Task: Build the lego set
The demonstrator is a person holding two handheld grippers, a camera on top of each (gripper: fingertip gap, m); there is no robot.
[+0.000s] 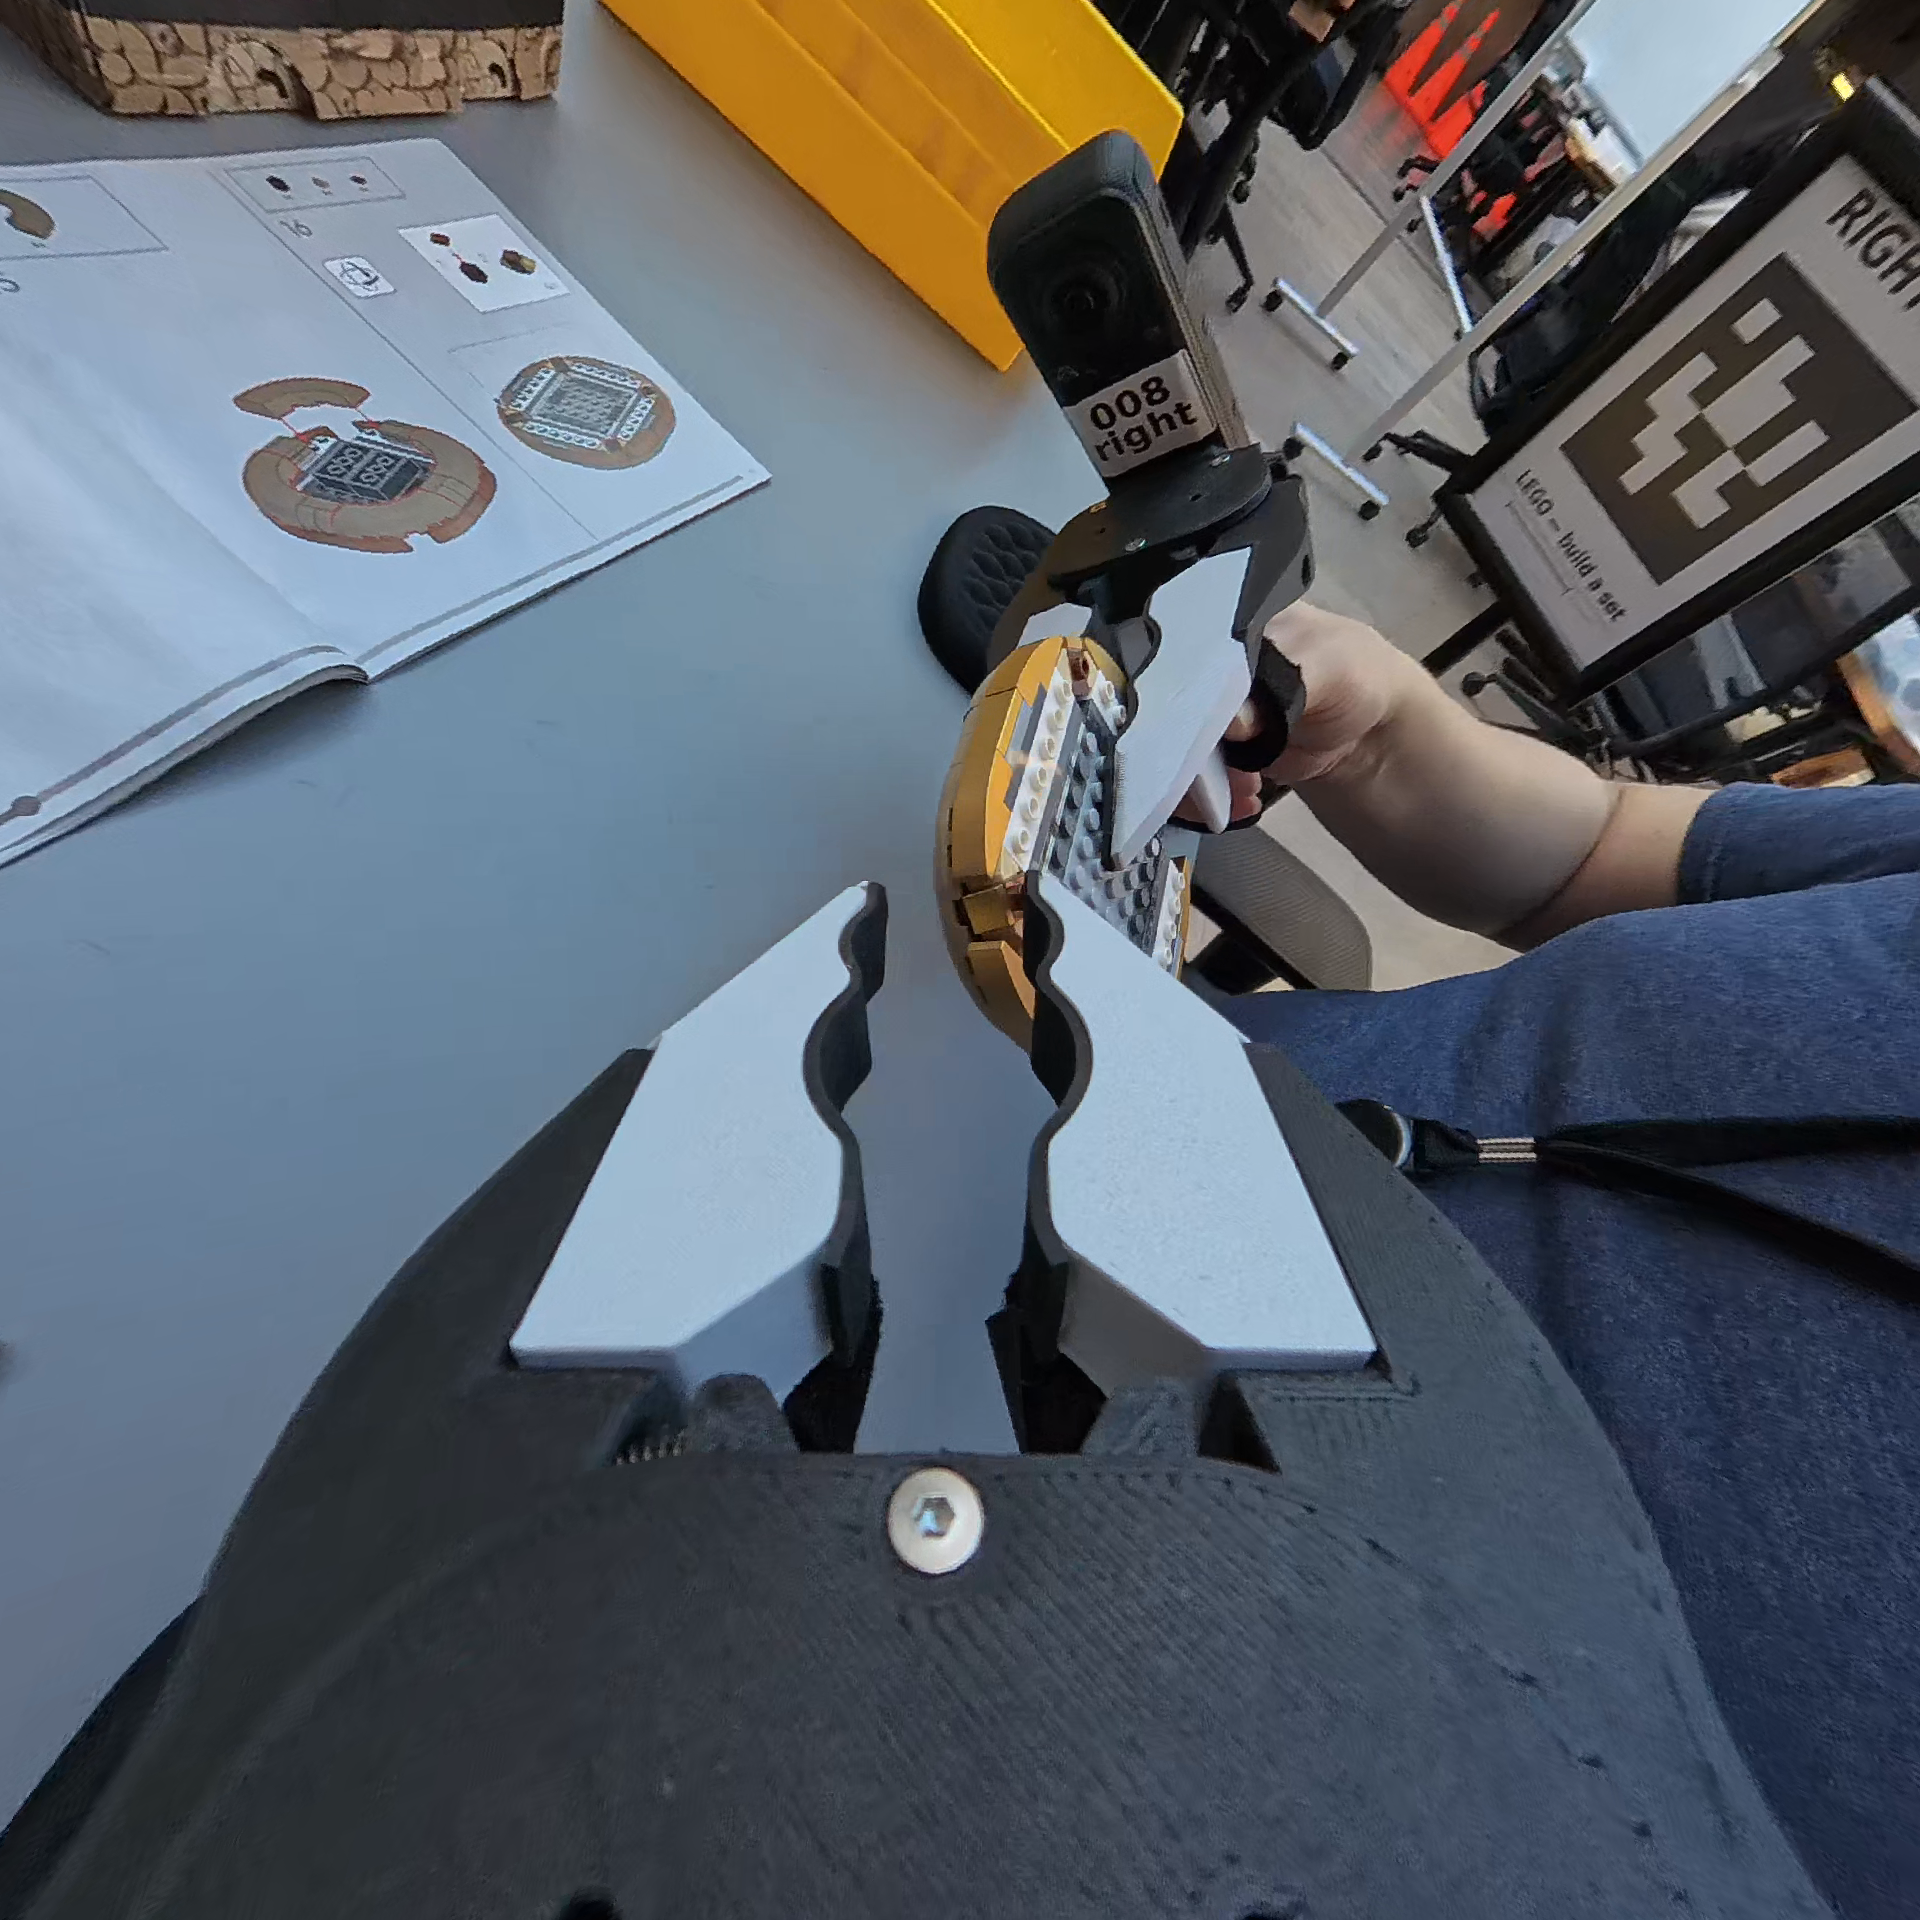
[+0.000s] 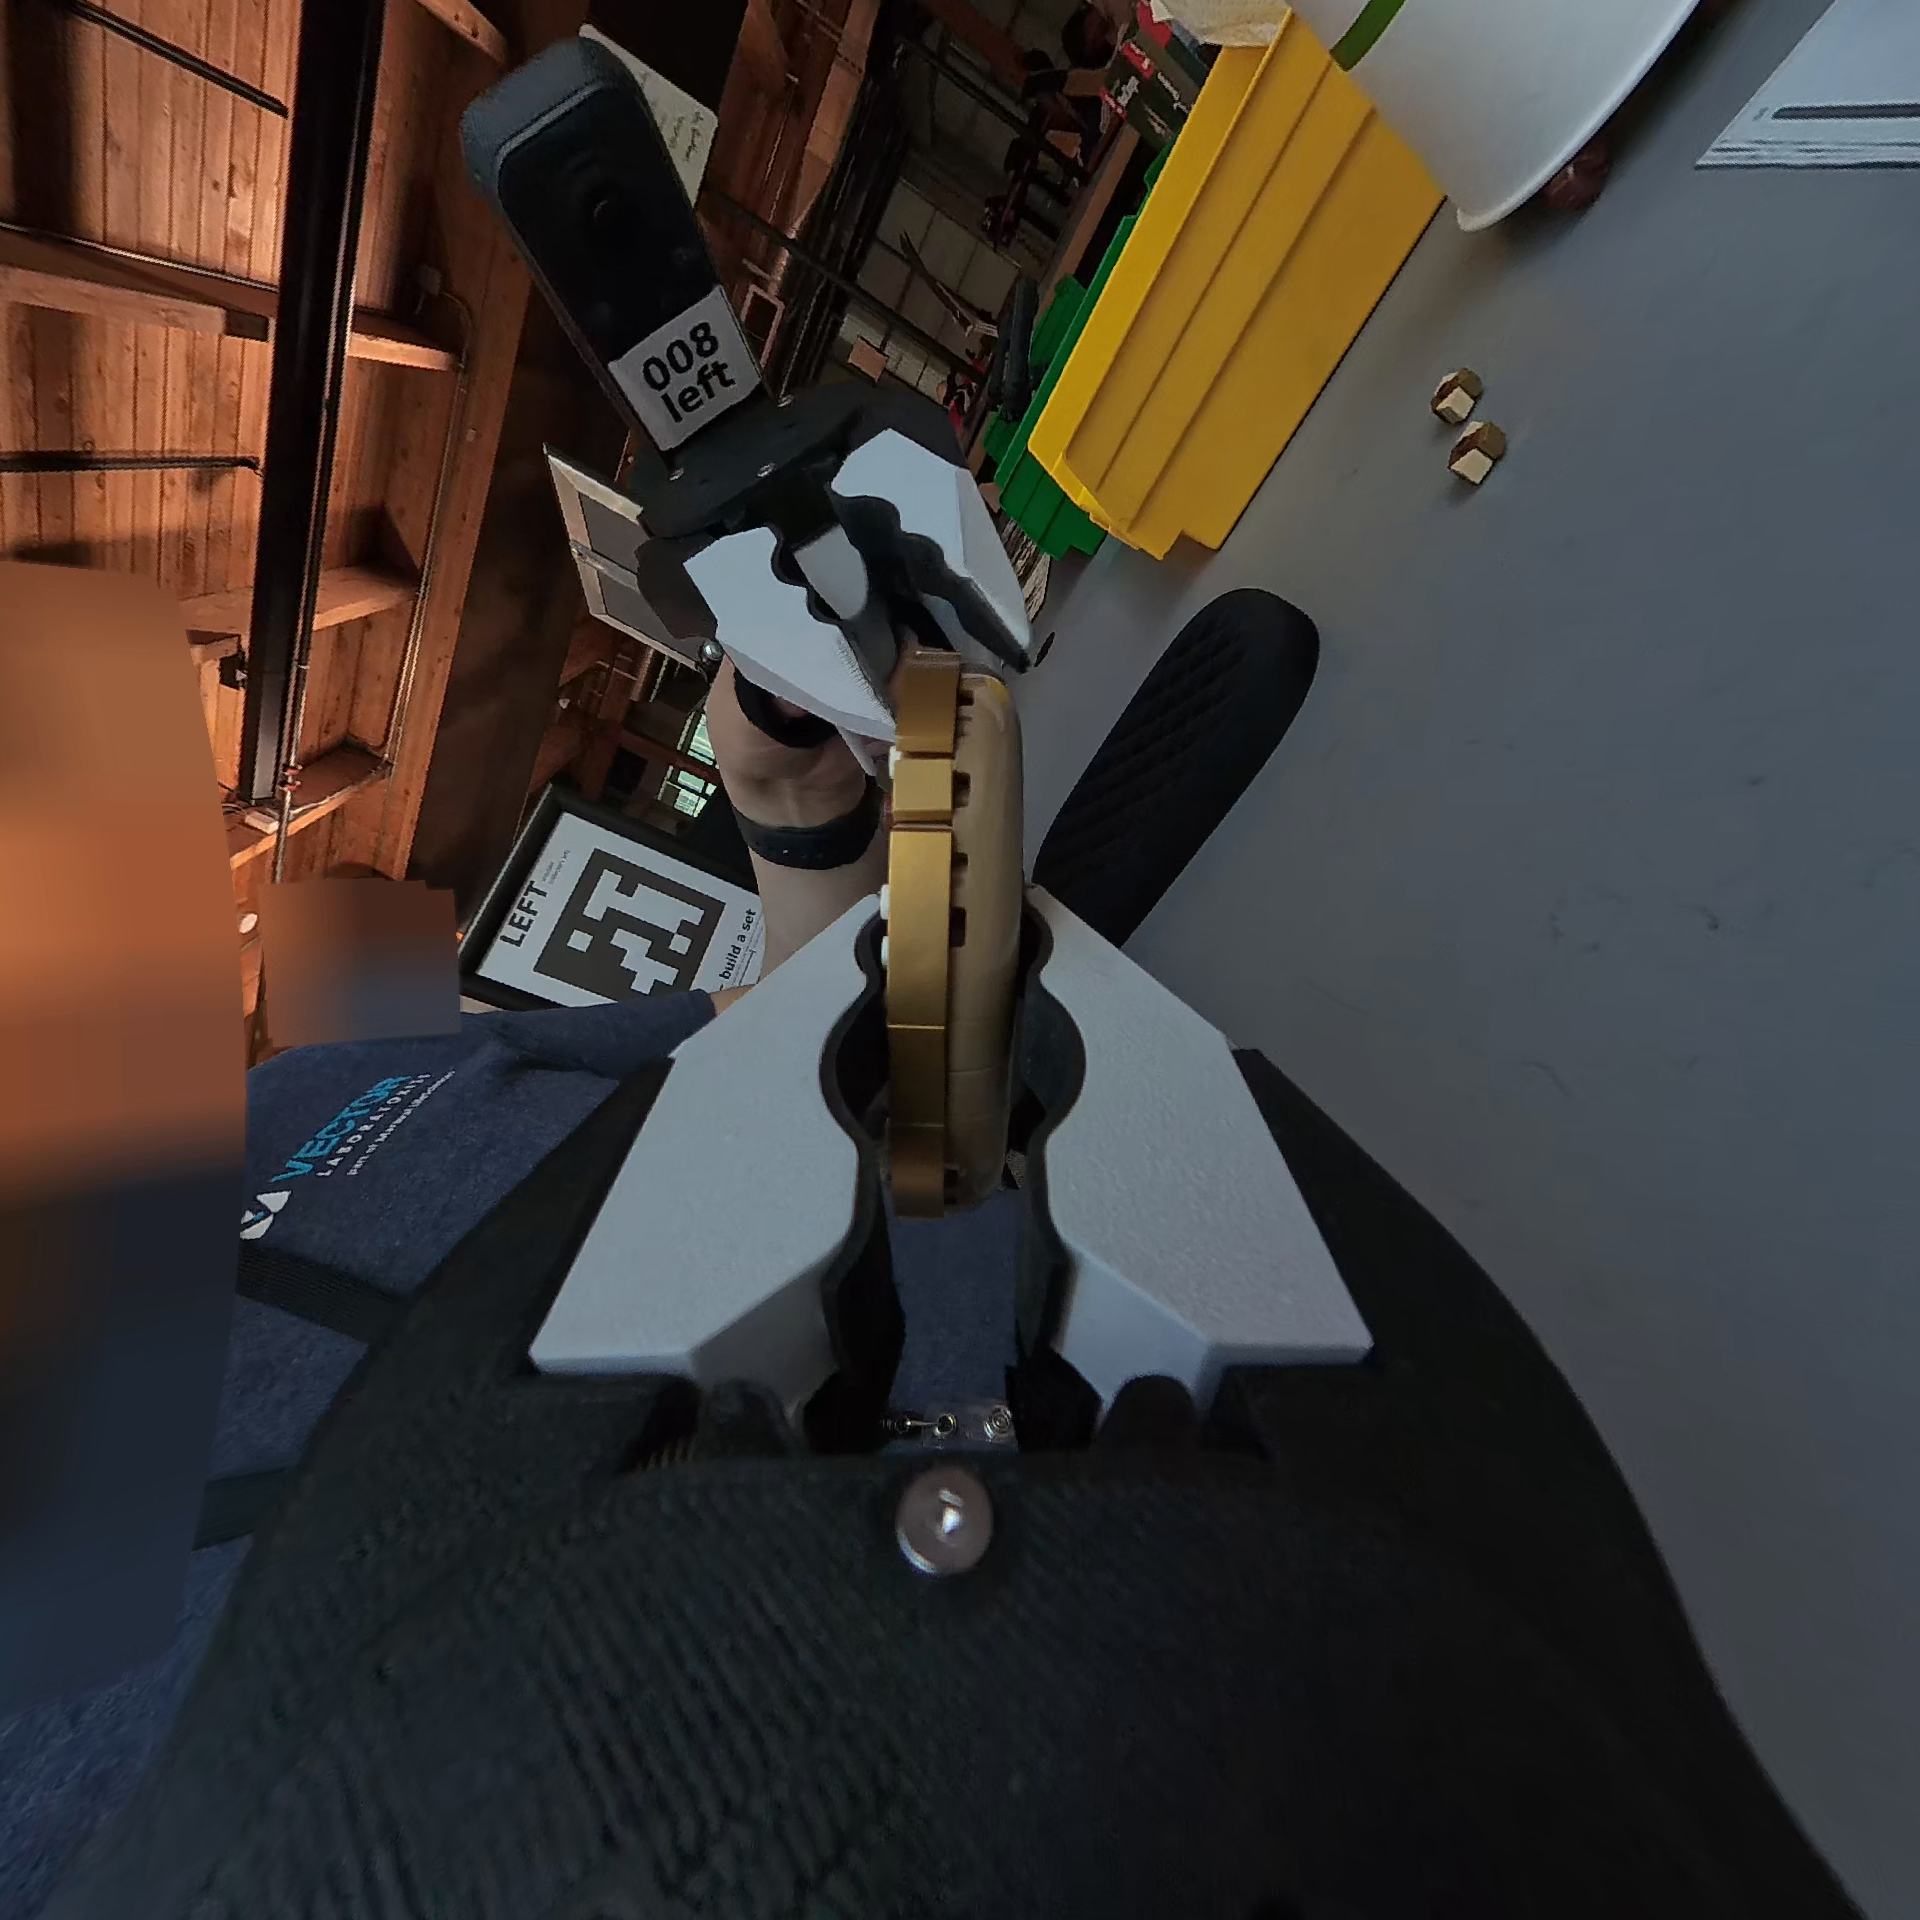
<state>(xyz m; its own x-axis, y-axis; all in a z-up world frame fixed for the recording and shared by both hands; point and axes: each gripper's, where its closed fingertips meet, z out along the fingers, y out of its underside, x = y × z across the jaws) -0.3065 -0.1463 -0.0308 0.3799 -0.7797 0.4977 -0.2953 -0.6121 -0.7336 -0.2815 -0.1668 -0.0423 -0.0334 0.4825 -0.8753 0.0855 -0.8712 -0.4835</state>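
Observation:
A round gold lego disc point(image 1: 982, 790) with white and grey studded plates on its face stands on edge in the air, off the table's near edge. My right gripper point(image 2: 951, 914) is shut on the disc point(image 2: 920, 997), one finger on each flat face; in the left wrist view it point(image 1: 1091, 831) reaches down from above, one white finger point(image 1: 1184, 707) lying on the studded face. My left gripper point(image 1: 951, 904) is open and empty, its fingertips just short of the disc's rim. In the right wrist view the left gripper point(image 2: 935, 675) stands at the disc's far edge.
An open instruction booklet point(image 1: 364, 416) lies on the grey table point(image 1: 623, 779). A yellow bin point(image 1: 914, 156) and a brown lego wall point(image 1: 291, 62) stand at the back. Two small gold pieces point(image 2: 1467, 426) lie loose on the table. A black chair armrest point(image 1: 982, 592) is behind the disc. A person's blue-shirted torso point(image 1: 1662, 1143) is close by. The grippers' ends are close to 4 cm from one another.

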